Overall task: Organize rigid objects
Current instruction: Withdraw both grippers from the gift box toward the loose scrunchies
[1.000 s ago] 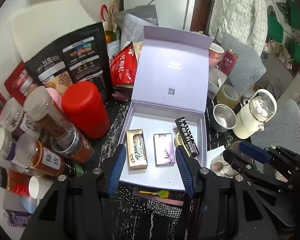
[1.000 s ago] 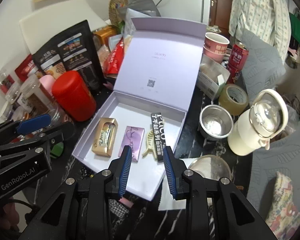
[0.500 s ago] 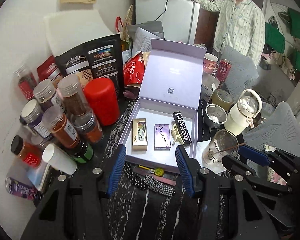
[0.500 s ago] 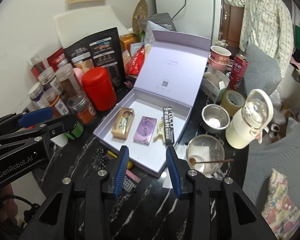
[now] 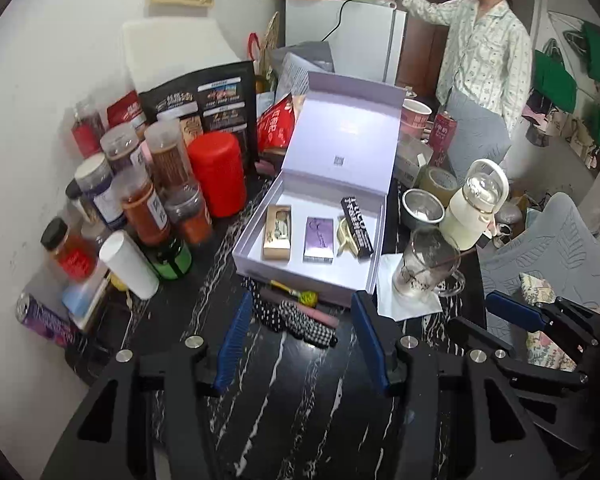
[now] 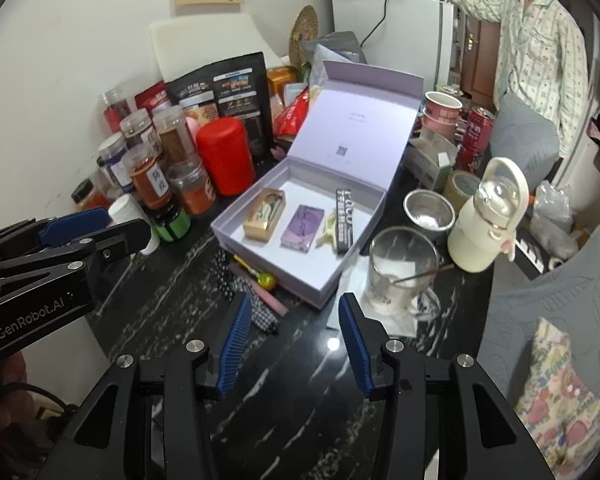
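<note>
Lilac card forms the gift box (image 5: 374, 240), which sits open on the black marble-veined table (image 5: 300, 400), its hinged lid propped upright behind the white-lined tray. Inside, in a row, lie a gold carton (image 5: 277, 232), a purple carton (image 5: 319, 239), a cream hair claw (image 5: 345, 236) and a black printed tube (image 5: 357, 227) resting against the claw. Just before the box's front wall lie a polka-dot cloth band (image 5: 288, 316) and a yellow-headed stick (image 5: 296, 291). Nothing sits between the left gripper (image 5: 300, 320)'s spread jaws. The right gripper (image 6: 294, 320) is empty too, its jaws having just been opening.
</note>
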The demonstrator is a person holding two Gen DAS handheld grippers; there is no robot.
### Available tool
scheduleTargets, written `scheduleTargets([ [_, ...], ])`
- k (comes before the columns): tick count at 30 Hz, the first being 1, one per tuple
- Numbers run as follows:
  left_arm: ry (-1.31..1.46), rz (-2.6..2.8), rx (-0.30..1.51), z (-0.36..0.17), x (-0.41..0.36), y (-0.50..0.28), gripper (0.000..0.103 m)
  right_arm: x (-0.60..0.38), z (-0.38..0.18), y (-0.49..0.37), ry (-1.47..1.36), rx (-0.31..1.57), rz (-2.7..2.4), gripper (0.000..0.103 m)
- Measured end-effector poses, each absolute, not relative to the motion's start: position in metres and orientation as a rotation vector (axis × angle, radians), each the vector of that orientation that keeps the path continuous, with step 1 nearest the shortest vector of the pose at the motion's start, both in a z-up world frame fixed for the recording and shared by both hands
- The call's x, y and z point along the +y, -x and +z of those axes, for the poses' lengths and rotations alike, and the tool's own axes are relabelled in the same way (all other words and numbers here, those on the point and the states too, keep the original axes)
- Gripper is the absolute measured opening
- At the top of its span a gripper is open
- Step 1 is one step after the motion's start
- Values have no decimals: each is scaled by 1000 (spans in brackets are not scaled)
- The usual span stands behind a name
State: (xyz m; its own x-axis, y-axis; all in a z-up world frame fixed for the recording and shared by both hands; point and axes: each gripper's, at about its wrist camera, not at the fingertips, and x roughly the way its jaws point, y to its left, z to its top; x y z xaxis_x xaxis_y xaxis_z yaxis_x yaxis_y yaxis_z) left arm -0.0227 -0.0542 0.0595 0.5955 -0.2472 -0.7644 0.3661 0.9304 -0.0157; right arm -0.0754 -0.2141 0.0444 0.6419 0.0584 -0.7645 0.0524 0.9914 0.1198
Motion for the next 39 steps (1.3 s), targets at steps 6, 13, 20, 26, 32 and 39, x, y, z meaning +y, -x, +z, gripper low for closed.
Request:
scheduleTargets([
  [6, -143, -295, 913, 37, -47, 34, 86, -211, 25, 91, -117, 912, 38, 51],
  [13, -147, -268, 977, 8, -35, 28, 86, -202, 3, 97, -103, 934, 72, 59],
  [20, -147, -262, 1039, -12, -25, 14, 86, -192, -23, 88, -128, 996, 78, 60],
  [26, -152, -236, 1071, -25, -13, -7, 86, -185, -40, 72, -145, 1038, 74, 60],
  [32, -168, -228, 1105, -40, -5, -29, 86, -178, -56, 51, -163, 1076, 80, 60],
  [39, -179, -257, 1155, -59, -1, -55, 86, -165, -74, 23, -169, 1123, 96, 60],
])
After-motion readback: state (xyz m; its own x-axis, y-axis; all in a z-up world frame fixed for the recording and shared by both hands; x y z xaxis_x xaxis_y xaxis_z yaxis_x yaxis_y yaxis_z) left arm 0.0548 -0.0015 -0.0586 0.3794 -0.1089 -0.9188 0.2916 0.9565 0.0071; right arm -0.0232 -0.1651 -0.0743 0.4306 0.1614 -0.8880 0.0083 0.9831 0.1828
